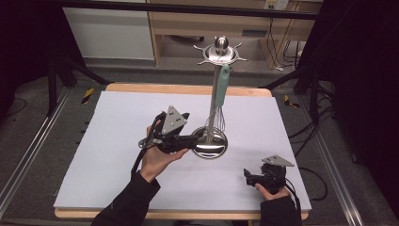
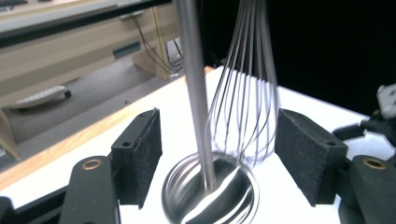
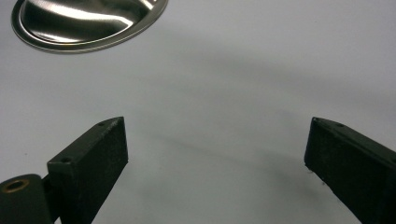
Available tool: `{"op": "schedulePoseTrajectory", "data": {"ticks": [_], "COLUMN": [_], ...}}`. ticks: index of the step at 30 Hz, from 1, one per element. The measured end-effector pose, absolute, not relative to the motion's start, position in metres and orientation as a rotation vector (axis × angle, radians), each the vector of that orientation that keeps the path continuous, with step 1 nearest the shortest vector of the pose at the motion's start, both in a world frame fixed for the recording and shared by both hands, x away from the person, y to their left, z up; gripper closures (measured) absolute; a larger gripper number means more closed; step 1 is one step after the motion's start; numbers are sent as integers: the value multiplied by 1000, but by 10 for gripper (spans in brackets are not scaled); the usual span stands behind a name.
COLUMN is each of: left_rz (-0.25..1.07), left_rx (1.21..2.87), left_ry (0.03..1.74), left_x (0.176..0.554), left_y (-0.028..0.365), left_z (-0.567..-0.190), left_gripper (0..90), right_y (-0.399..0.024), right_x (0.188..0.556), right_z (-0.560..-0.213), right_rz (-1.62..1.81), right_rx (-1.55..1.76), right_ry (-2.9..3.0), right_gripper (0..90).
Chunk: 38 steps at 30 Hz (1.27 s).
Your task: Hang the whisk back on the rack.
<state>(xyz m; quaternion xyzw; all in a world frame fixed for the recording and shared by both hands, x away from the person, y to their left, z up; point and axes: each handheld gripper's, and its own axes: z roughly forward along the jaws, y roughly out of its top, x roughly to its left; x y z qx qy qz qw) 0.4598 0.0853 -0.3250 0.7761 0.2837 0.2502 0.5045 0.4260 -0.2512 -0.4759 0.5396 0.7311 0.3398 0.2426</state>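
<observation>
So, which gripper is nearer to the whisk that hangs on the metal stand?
The left gripper. Its open jaws sit at the stand's base, with the whisk wires just ahead between them. The right gripper rests open near the table's front right, well apart.

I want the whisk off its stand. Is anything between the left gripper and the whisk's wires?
Yes: the stand's upright pole rises between the open jaws of the left gripper, in front of the whisk, whose wires hang just behind it over the round base.
</observation>
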Motion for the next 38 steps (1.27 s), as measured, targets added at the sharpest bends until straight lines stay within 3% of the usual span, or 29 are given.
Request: {"op": "schedulePoseTrajectory", "data": {"ticks": [13,26,38], "left_rz": [594,613,637], "left_rx": [1872,1908,1945], "left_ry": [809,1024,1146], "left_x": [457,453,449], "left_y": [139,212,252], "left_z": [-370,-432,-466], "left_gripper": [243,230,212], "right_y": [-253,-252,-259], "right_x": [426,424,422], "right_z": [-476,-478,-476], "right_rz": [907,866,868], "right_rx": [1487,1483,1498], "right_ry": [1983,1973,1933], "right_gripper": [66,65,61]}}
